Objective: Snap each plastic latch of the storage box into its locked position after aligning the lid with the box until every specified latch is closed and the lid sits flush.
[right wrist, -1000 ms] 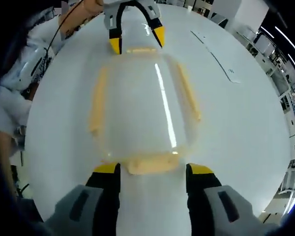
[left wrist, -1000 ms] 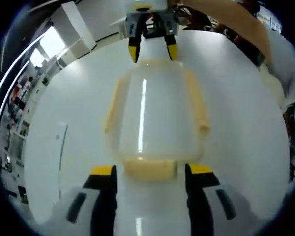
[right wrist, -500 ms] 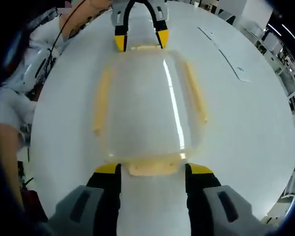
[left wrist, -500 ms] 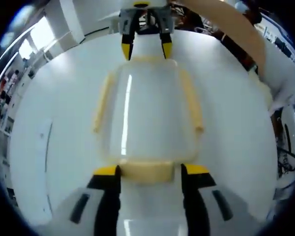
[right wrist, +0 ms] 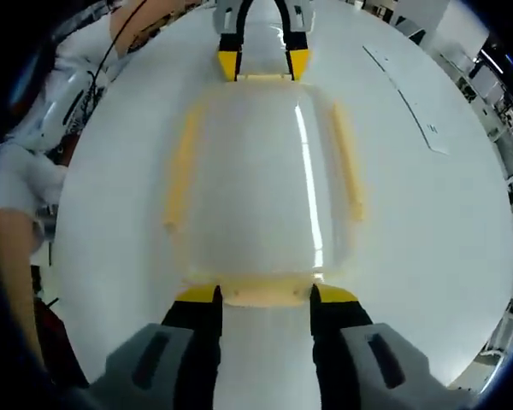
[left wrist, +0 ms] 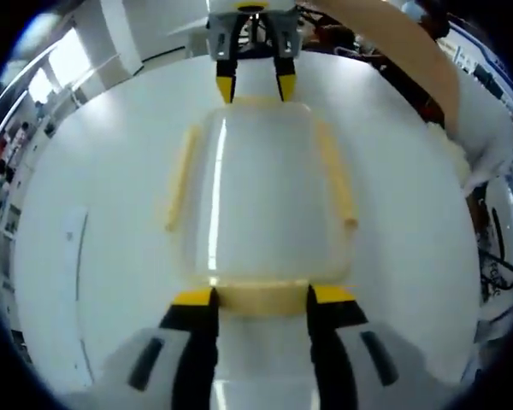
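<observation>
Translucent box (left wrist: pixel 261 205), pale yellow latches (left wrist: pixel 262 298)

Place: probably office or lab | white table (left wrist: pixel 94 196) | bright windows (left wrist: pixel 60 73), blurred

Left hand-held gripper (left wrist: pixel 258 296) straddles the storage box's (left wrist: pixel 258 192) near latch (left wrist: pixel 261 297).

In the left gripper view, the left gripper (left wrist: pixel 260 296) has narrowed its fingers, whose yellow tips now stand at the two ends of the near latch (left wrist: pixel 262 297). In the right gripper view, the right gripper (right wrist: pixel 266 294) has closed in likewise on its own end latch (right wrist: pixel 266 295).
</observation>
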